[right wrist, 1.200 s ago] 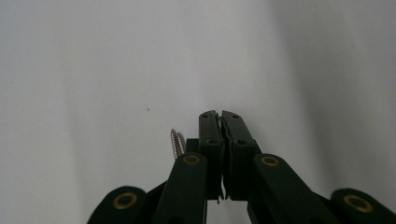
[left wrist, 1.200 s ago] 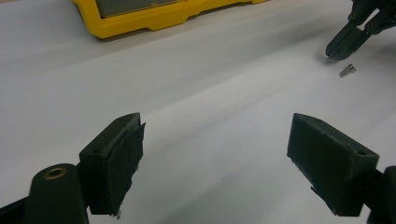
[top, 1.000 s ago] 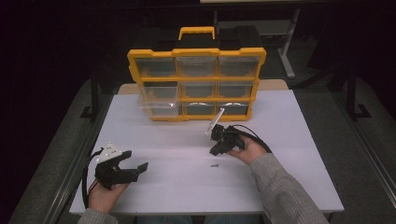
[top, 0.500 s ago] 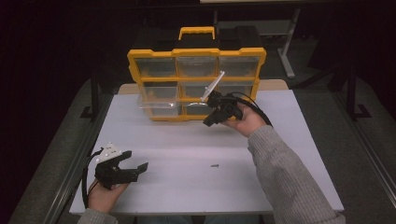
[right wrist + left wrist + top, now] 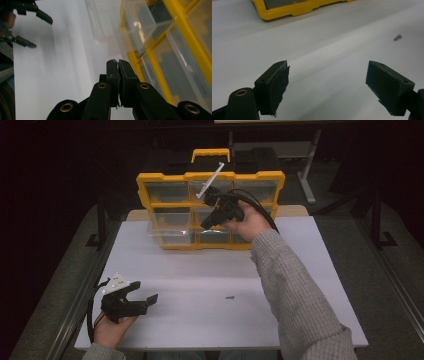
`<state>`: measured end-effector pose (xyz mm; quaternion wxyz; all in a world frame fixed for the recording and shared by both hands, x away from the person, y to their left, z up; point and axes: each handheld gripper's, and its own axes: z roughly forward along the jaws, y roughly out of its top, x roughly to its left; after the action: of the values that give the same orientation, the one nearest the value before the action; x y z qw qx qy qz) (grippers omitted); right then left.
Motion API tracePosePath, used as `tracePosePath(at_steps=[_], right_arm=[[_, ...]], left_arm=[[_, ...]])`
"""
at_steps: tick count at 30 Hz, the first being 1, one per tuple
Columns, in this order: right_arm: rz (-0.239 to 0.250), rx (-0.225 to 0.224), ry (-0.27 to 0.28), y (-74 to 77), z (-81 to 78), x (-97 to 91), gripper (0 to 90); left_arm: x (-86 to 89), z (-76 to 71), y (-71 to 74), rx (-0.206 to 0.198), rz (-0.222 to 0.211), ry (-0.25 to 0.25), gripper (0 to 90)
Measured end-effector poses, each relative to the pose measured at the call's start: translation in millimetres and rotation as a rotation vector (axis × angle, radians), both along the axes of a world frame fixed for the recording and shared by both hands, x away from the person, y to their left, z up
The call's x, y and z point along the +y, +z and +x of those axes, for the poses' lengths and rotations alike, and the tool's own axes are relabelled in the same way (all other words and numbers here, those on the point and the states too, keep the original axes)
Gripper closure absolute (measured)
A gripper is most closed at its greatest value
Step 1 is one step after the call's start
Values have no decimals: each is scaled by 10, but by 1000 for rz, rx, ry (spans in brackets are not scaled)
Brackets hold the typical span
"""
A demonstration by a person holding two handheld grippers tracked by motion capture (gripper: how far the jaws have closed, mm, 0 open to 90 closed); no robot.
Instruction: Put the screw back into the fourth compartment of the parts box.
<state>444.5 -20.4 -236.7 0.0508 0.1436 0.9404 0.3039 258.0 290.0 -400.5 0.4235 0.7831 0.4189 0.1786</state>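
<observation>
The right gripper [image 5: 212, 217], jaws pressed shut on nothing visible, is held at the yellow drawer cabinet [image 5: 210, 210], at twelve o'clock on the bench [image 5: 310, 285]. Probably a screw is being brought to a drawer. The left gripper [image 5: 142, 297], jaws wide open, rests at seven o'clock; a loose screw [image 5: 229, 297] lies between them.

Tiny unidentifiable object [image 5: 229, 297] on table [image 5: 200, 270]

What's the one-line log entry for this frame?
left hand-held gripper: open, idle on table | right hand-held gripper: shut, raised at yellow organizer | screw: loose

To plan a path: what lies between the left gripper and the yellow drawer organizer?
Bare white table, per high view, from left gripper to yellow drawer organizer.
</observation>
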Motion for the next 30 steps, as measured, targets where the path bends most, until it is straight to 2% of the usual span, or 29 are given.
tracePosePath(at_steps=[10, 12, 18, 21, 24, 30], right_arm=[[18, -4, 7, 175, 99, 366, 861], [9, -8, 10, 167, 126, 487, 860], [5, 10, 6, 107, 176, 675, 860], [3, 15, 5, 76, 190, 721, 860], [-26, 26, 1, 1, 207, 795, 860], [-36, 31, -6, -58, 236, 833, 852]], left_arm=[[-2, 2, -1, 7, -3, -5, 179], [-6, -2, -1, 11, -7, -2, 178], [-6, -1, 0, 9, -7, -4, 179], [-4, 0, 0, 5, -8, -5, 178], [2, 4, 4, -4, -2, -10, 178], [-1, -1, 12, -11, 2, -11, 178]])
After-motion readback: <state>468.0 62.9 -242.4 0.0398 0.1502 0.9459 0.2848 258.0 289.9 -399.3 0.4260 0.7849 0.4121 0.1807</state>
